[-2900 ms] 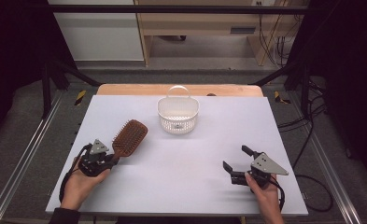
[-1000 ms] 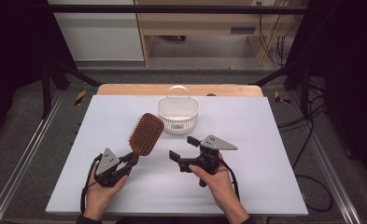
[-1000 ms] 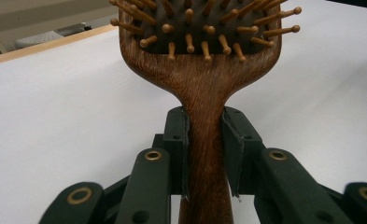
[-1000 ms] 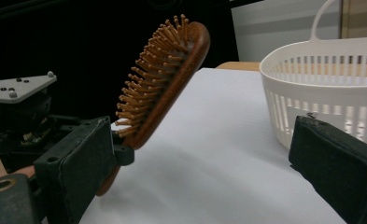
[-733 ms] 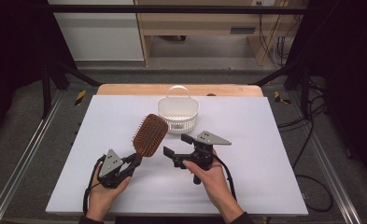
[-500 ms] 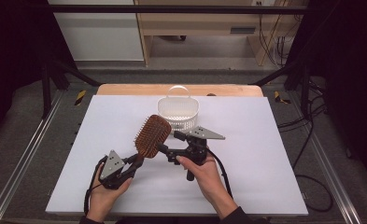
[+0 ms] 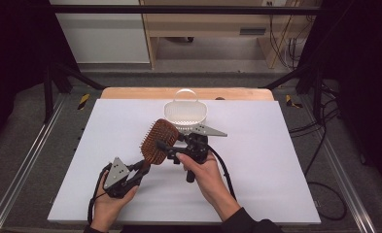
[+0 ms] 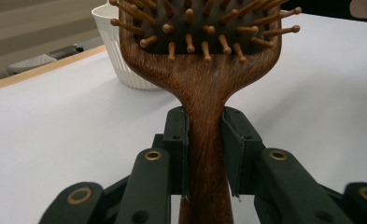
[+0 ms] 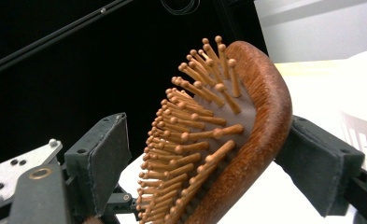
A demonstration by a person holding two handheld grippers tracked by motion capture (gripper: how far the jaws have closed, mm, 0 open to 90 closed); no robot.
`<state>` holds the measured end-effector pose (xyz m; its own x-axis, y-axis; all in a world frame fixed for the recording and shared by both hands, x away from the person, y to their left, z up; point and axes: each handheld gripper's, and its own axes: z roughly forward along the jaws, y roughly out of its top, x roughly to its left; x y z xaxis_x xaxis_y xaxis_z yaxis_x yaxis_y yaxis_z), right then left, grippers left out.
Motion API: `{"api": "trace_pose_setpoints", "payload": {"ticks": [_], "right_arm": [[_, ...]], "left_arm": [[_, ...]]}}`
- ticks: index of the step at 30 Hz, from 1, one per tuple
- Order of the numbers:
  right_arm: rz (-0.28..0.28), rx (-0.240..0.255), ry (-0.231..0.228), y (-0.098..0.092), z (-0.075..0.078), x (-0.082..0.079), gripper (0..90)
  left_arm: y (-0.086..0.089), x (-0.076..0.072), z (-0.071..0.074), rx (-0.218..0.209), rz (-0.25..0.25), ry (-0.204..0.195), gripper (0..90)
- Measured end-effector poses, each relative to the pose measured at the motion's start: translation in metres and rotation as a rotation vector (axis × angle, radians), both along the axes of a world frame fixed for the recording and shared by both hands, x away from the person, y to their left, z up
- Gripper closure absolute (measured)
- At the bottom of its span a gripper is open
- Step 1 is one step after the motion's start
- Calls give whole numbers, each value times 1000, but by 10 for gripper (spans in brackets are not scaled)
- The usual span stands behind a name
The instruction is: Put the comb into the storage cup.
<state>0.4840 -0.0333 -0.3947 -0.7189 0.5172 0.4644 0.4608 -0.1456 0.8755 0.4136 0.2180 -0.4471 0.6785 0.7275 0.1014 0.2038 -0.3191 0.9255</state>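
**Brush lifted to mid-table, second gripper closing around its head**

Moved since the earliest frame: hairbrush (image 7: 158, 141) up off the left side of the table (image 7: 286, 160) and in toward the middle, now held tilted in the air just in front of the white basket (image 7: 184, 114). Carried there by the left gripper (image 7: 139, 167), clamped on the wooden handle, one pad pressed to each side of the neck just below the head, as seen in the left gripper view (image 8: 204, 154). Bristles (image 8: 204, 28) facing that camera, basket (image 8: 120, 56) standing behind and to the left of the head.

Brought across too: right gripper (image 7: 168, 150), from the table's right side to the brush head. Jaws just been closing, head between them. Seen in the right gripper view: one pad against the rounded wooden back of the hairbrush (image 9: 260, 135), the other pad standing off the bristle tips (image 9: 172, 154) with a clear gap. Not yet a grip on that side, then; jaws partly open around the head.

Farther out: right hand (image 7: 203, 172) behind its gripper, left hand (image 7: 108, 201) low near the table's front edge, cables trailing back from both. Basket upright toward the table's far edge, handle raised, apart from the brush.
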Motion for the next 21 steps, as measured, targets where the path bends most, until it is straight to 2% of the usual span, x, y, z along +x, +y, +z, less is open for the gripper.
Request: {"api": "trace_pose_setpoints", "payload": {"ticks": [7, 9, 21], "right_arm": [[7, 19, 28, 2, -2, 4, 224], [6, 37, 39, 2, -2, 6, 249], [17, 60, 37, 4, 2, 6, 307]], "left_arm": [[0, 0, 0, -1, 2, -5, 724], [0, 0, 0, 3, 0, -7, 724], [-2, -1, 1, 3, -8, -13, 724]]}}
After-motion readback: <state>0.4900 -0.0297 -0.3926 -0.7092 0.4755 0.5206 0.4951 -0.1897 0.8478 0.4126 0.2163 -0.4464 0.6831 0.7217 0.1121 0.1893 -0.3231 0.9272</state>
